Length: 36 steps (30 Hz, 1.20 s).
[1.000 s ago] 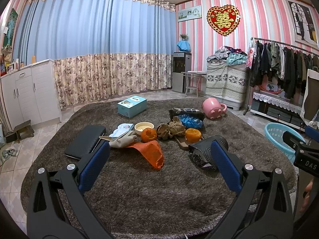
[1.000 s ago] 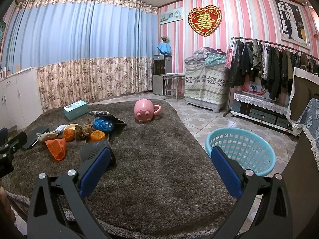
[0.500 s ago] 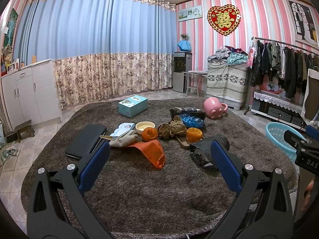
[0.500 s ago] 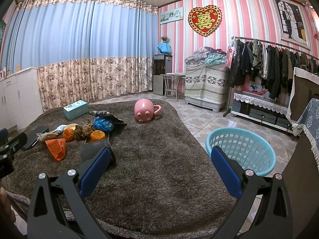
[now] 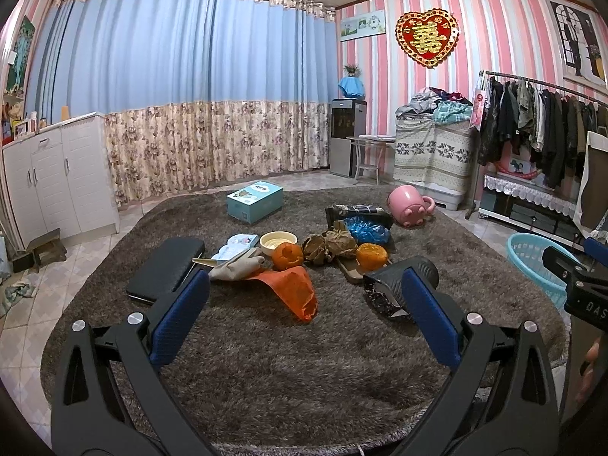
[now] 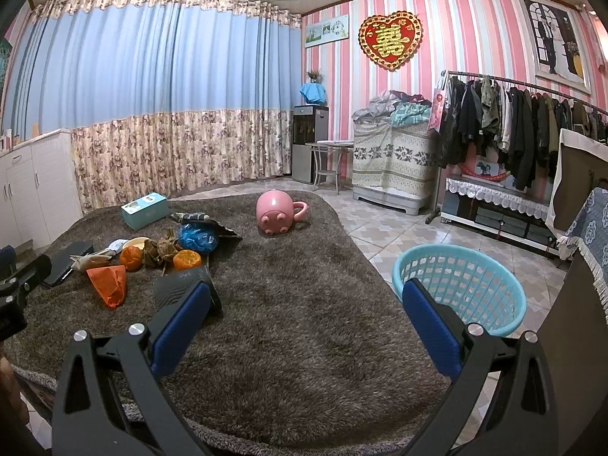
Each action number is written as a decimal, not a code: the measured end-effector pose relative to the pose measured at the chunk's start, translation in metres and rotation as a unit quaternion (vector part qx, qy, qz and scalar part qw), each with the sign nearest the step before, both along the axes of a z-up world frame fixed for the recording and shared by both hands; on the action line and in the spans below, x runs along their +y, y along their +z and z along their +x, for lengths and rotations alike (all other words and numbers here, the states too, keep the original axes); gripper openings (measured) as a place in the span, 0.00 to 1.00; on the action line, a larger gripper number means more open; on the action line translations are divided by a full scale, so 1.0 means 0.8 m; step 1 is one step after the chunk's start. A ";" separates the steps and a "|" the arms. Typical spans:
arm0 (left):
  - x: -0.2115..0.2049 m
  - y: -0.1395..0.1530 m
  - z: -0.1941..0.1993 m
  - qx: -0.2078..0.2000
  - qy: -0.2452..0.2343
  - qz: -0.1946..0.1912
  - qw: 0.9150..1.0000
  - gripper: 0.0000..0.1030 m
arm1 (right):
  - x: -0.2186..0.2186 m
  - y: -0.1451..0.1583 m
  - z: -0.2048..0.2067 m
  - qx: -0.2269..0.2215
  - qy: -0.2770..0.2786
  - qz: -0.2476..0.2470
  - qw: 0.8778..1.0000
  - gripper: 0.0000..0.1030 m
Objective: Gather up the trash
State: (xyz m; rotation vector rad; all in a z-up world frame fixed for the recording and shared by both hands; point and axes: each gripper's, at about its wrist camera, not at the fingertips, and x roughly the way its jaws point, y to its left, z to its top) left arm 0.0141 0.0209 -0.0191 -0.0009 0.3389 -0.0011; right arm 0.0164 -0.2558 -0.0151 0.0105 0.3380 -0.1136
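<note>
Several light, crushable scraps, a crumpled orange paper wrapper (image 5: pixel 294 290) and brown paper balls (image 5: pixel 330 245), lie mid-rug ahead of the empty, spread-jawed left gripper (image 5: pixel 304 313) and right gripper (image 6: pixel 304 321); pinch a raised fold.

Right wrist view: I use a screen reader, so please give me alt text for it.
The open right gripper hovers over a brown shag rug, holding nothing. Scattered trash lies left on the rug; an empty blue basket sits on the tiled floor to the right.
</note>
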 end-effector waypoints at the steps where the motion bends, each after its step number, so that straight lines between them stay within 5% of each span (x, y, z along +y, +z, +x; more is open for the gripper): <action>1: 0.002 -0.001 -0.001 0.000 0.001 0.000 1.000 0.95 | -0.001 -0.001 0.001 0.000 0.000 0.000 1.000 0.96; 36: 0.042 -0.015 0.023 0.031 0.033 0.002 0.999 0.95 | 0.011 -0.013 0.008 0.008 -0.002 -0.010 1.000 0.96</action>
